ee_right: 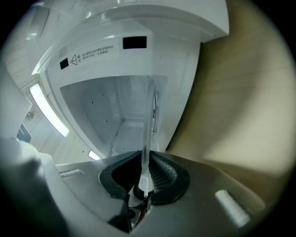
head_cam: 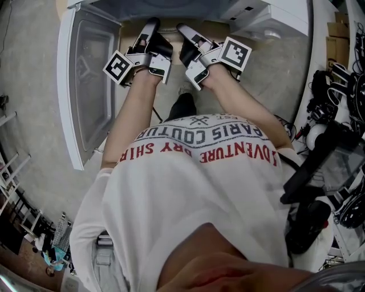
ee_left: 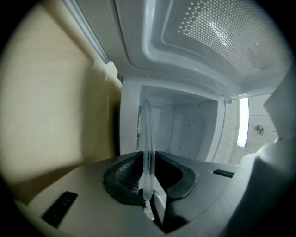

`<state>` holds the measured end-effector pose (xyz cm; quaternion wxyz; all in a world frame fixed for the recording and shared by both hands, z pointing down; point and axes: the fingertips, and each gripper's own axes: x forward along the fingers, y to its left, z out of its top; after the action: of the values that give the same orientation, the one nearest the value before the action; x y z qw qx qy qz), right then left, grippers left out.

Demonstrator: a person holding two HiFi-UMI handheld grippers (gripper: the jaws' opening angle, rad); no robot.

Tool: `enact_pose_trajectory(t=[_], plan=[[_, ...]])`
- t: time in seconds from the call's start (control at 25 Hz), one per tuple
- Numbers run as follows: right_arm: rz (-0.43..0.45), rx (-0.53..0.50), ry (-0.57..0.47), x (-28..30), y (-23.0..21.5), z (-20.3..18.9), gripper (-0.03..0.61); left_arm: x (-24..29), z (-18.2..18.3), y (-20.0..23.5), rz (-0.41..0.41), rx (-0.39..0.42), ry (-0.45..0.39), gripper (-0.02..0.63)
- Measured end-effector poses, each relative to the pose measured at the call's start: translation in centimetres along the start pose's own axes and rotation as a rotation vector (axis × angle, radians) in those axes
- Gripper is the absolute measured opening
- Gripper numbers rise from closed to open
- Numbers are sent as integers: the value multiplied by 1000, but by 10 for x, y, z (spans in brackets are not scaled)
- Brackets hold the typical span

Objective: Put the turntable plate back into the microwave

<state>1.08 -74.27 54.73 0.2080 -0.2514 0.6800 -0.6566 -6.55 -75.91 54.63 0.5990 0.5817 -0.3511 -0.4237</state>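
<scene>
The turntable plate (ee_left: 147,143) is clear glass and shows edge-on as a thin upright pane. My left gripper (ee_left: 148,159) is shut on its rim. In the right gripper view the same plate (ee_right: 148,129) stands edge-on, with my right gripper (ee_right: 144,159) shut on its opposite rim. Both views look straight into the white microwave cavity (ee_right: 115,111), which lies just ahead of the plate. In the head view the left gripper (head_cam: 150,29) and right gripper (head_cam: 187,33) reach side by side toward the microwave (head_cam: 251,17). The plate itself cannot be made out there.
The microwave door (head_cam: 88,85) hangs open to the left, and its perforated window (ee_left: 217,32) is beside the left gripper. A pale wooden surface (ee_right: 240,102) flanks the oven. Dark equipment and cables (head_cam: 336,125) crowd the right side.
</scene>
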Motion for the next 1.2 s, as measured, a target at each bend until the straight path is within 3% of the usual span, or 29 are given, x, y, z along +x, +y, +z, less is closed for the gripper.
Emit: enact_pose_trajectory(t=[0.36, 0.8, 1.2], plan=[[-15, 36, -56, -5, -5, 7, 37, -10, -10, 3, -17, -1, 27, 50], [-4, 39, -75, -6, -4, 9, 37, -28, -24, 3, 67, 42, -8, 47], [16, 38, -79, 3, -5, 13, 37, -22, -14, 4, 49, 14, -27, 32]])
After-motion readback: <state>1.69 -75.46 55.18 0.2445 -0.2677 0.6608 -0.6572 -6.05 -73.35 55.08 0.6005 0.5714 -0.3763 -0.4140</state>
